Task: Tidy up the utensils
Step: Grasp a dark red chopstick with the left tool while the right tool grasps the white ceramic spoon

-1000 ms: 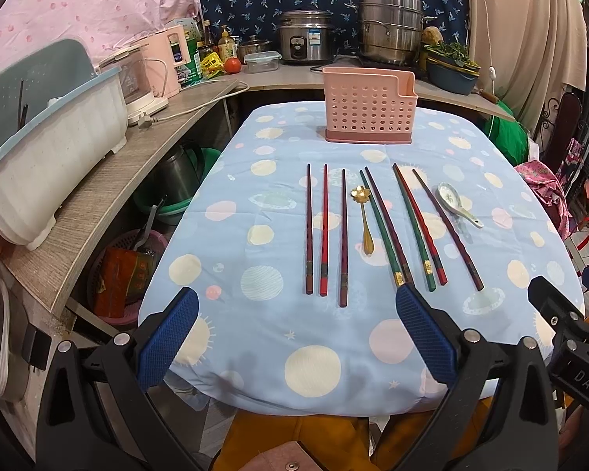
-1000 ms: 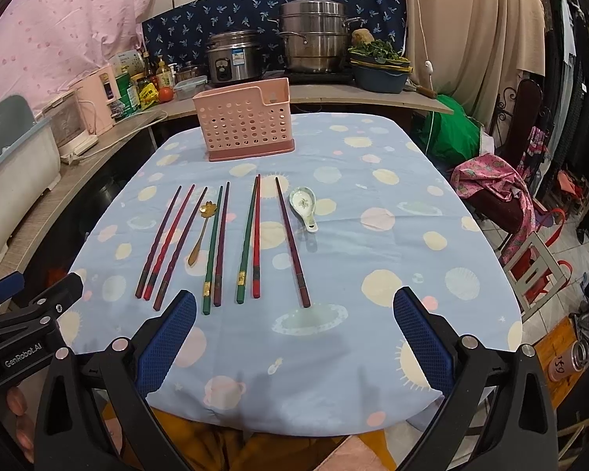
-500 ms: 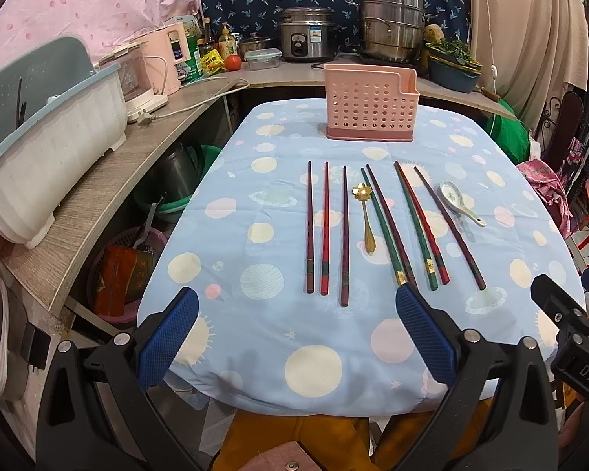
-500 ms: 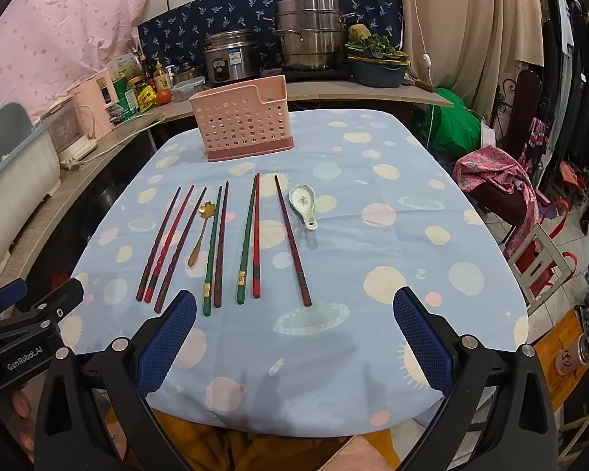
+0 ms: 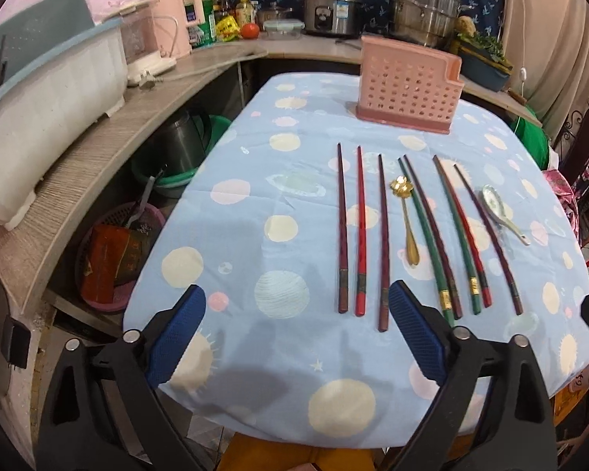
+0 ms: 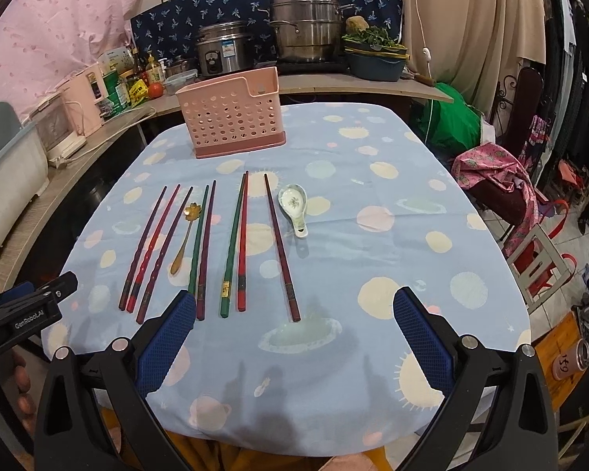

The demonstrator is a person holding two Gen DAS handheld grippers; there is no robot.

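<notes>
Several chopsticks [image 5: 360, 231] [image 6: 239, 241] lie side by side on a blue dotted tablecloth [image 5: 255, 235], in red, dark brown and green. A gold spoon [image 5: 406, 219] [image 6: 185, 237] lies among them. A white ceramic spoon [image 5: 502, 212] [image 6: 295, 206] lies at their right. A pink perforated utensil holder [image 5: 408, 86] [image 6: 231, 114] stands upright behind them. My left gripper [image 5: 296, 325] is open and empty near the chopsticks' near ends. My right gripper [image 6: 294, 329] is open and empty just short of the right chopsticks.
A wooden counter [image 5: 98, 165] runs along the left with a white tub [image 5: 47, 117] and a pink kettle [image 5: 176, 19]. A rice cooker [image 6: 220, 49] and steel pots [image 6: 308, 25] stand behind. Chairs and clothes [image 6: 502, 184] crowd the right.
Both grippers have moved forward and lower toward the table; the utensils now sit nearer the fingertips. The left view has shifted left. Nothing on the table has moved.
</notes>
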